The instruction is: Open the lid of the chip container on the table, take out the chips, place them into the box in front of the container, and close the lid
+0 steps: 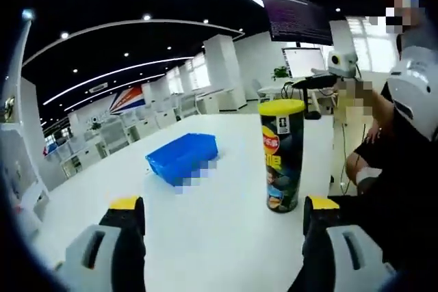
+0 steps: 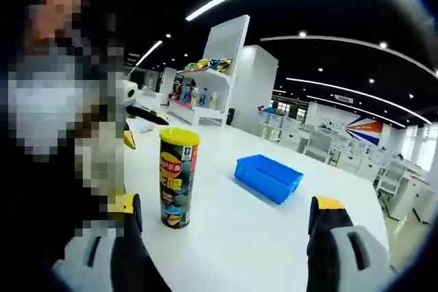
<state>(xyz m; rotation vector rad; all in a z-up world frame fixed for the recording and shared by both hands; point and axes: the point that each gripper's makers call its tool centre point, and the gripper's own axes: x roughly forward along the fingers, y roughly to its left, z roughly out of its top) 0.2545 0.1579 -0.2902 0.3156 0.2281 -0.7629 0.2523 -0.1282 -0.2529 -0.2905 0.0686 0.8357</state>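
A tall dark chip container [image 1: 281, 154] with a yellow lid [image 1: 281, 107] stands upright on the white table [image 1: 205, 230], lid on. In the right gripper view the same container [image 2: 177, 178] stands left of centre. A blue box [image 1: 183, 158] lies on the table to its left, and the box [image 2: 267, 178] appears right of the container in the right gripper view. My left gripper [image 1: 224, 213] is open, its jaws wide apart, short of the container. My right gripper [image 2: 226, 213] is open too, with nothing between its jaws.
A person [image 1: 404, 141] in dark clothes stands at the table's edge beside the container. Shelves with goods [image 2: 202, 87] and white desks [image 2: 321, 145] fill the room behind. A monitor [image 1: 304, 59] stands beyond the table.
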